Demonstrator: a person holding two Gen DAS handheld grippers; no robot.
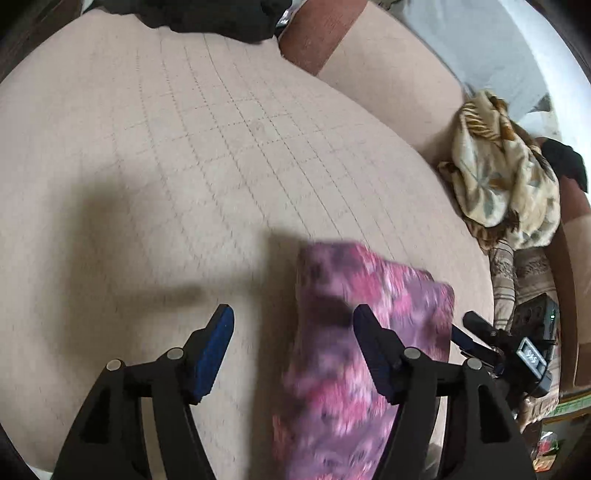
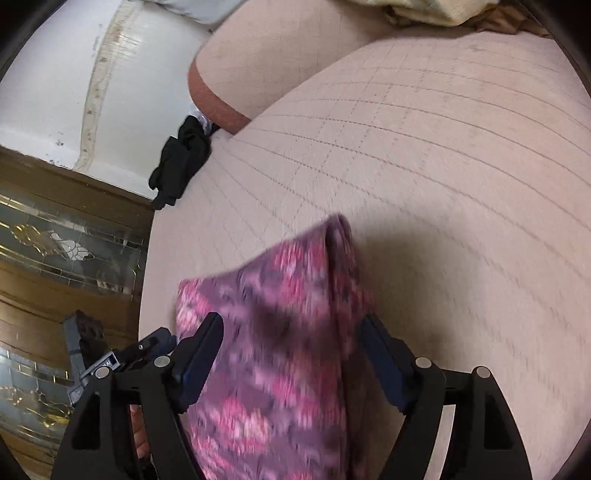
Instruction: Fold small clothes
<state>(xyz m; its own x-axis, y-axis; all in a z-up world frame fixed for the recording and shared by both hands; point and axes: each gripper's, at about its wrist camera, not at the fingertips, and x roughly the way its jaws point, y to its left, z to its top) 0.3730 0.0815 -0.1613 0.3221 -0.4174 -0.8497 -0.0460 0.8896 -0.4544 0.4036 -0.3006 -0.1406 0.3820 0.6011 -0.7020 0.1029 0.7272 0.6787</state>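
A pink and purple patterned garment [image 1: 354,354] lies folded on the beige quilted cushion [image 1: 184,147], blurred by motion. My left gripper [image 1: 293,317] is open above the cushion, with the garment passing under its right finger [image 1: 373,339]. The right gripper shows at the right in the left wrist view [image 1: 480,336]. In the right wrist view the garment [image 2: 280,350] lies between and below the open fingers of my right gripper [image 2: 291,328]. Neither gripper is closed on the cloth. The left gripper's body shows at the lower left of that view [image 2: 110,354].
A black garment [image 2: 181,158] lies at the cushion's far edge, also at the top of the left wrist view [image 1: 221,18]. A cream floral blanket [image 1: 506,177] is heaped to the right. A wooden cabinet with glass doors [image 2: 55,240] stands beside the sofa.
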